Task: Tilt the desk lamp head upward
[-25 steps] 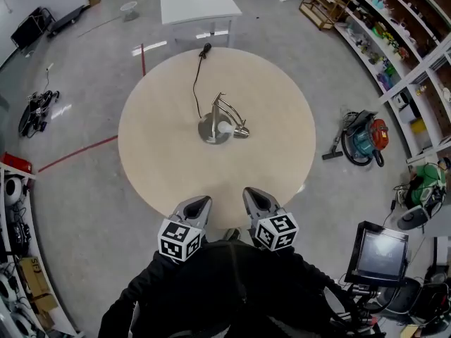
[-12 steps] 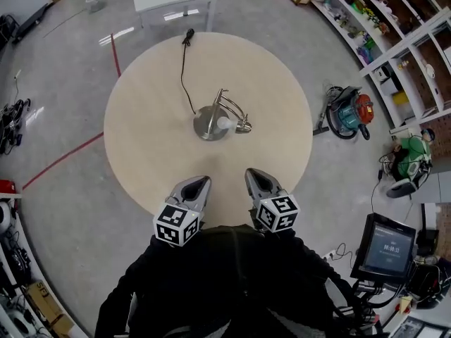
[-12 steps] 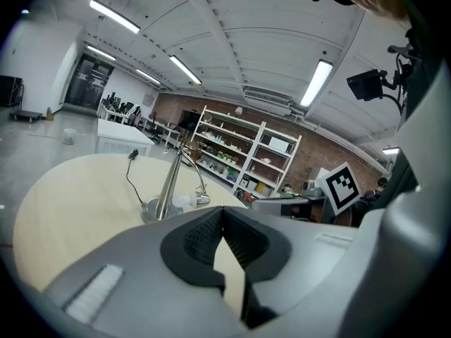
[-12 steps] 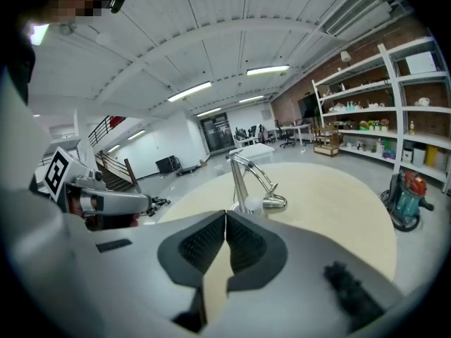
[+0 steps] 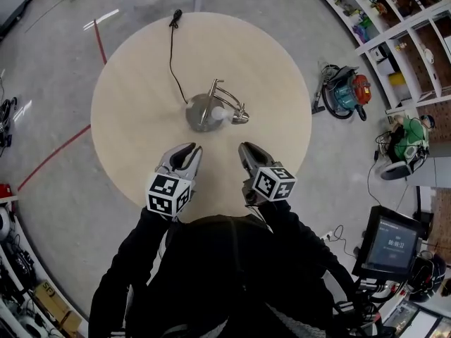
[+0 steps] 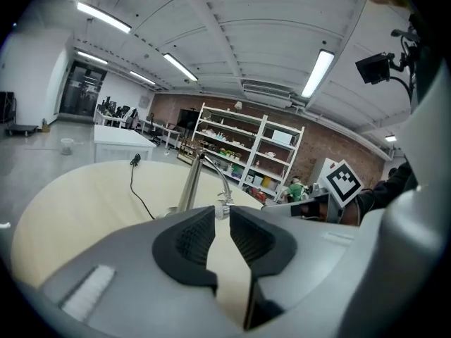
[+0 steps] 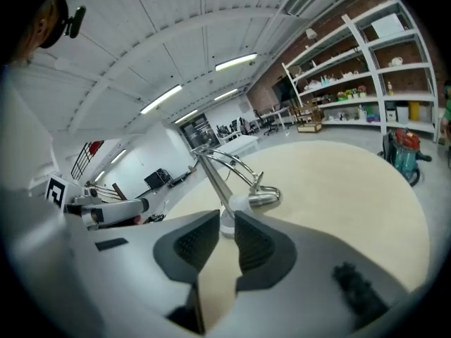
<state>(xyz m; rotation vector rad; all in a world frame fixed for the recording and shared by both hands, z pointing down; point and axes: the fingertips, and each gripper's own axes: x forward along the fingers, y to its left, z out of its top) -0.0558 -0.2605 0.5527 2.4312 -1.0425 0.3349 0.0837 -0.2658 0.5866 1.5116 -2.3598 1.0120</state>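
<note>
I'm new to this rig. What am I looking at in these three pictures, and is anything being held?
A person carries a two-jaw gripper in each hand; there is no robot arm. The head view looks steeply down from the person's head. The other two views come from cameras riding on each gripper, looking along its jaws. On the round table stands a metal desk lamp, its black cable trailing away. The left gripper and right gripper hover short of the lamp, jaws opening, with nothing between them.

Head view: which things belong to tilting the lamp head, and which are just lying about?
Job: desk lamp, lamp head, left hand-held gripper, right hand-held gripper, both empty, jaws opening.
Lying about: vacuum cleaner, monitor, shelves.
</note>
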